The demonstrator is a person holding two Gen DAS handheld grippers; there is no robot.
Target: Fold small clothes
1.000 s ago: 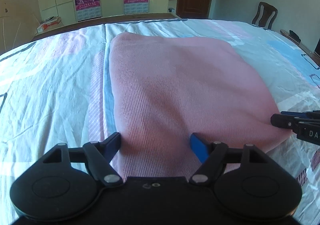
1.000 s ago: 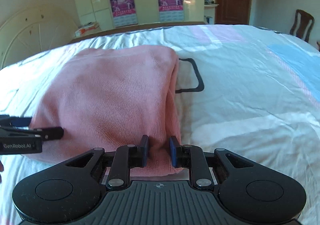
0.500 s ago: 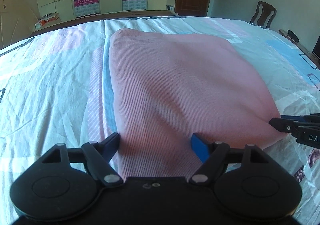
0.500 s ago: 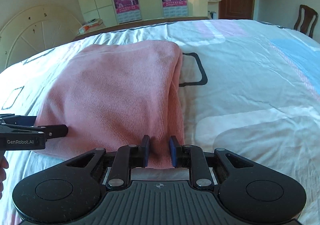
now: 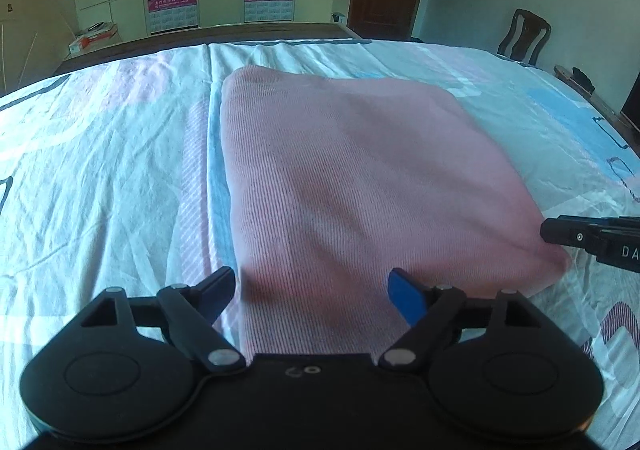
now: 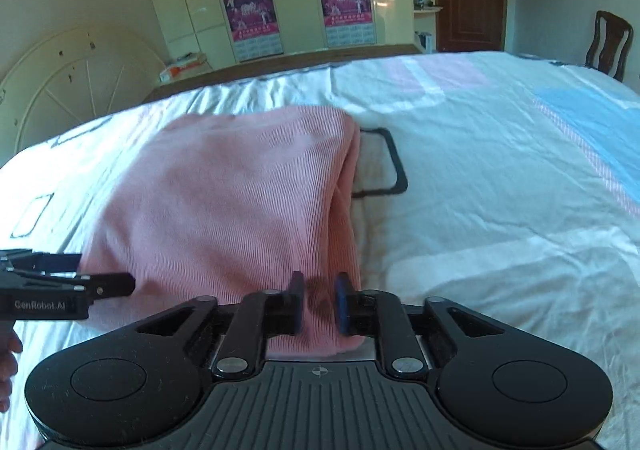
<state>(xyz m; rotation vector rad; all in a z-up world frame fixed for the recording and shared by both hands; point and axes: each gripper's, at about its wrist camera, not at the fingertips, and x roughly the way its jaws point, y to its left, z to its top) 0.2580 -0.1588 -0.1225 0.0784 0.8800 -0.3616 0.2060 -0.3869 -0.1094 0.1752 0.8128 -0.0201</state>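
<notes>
Right wrist view: my right gripper (image 6: pixel 318 302) pinches pink garment's (image 6: pixel 224 210) near corner for lifting | left gripper (image 5: pixel 310 290) spread wide, straddling the opposite near edge | garment lies folded on bedsheet (image 6: pixel 500 178).

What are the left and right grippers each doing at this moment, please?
Left gripper: open, fingers spread across the near edge of the pink garment.
Right gripper: closed on the garment's near right corner.
</notes>
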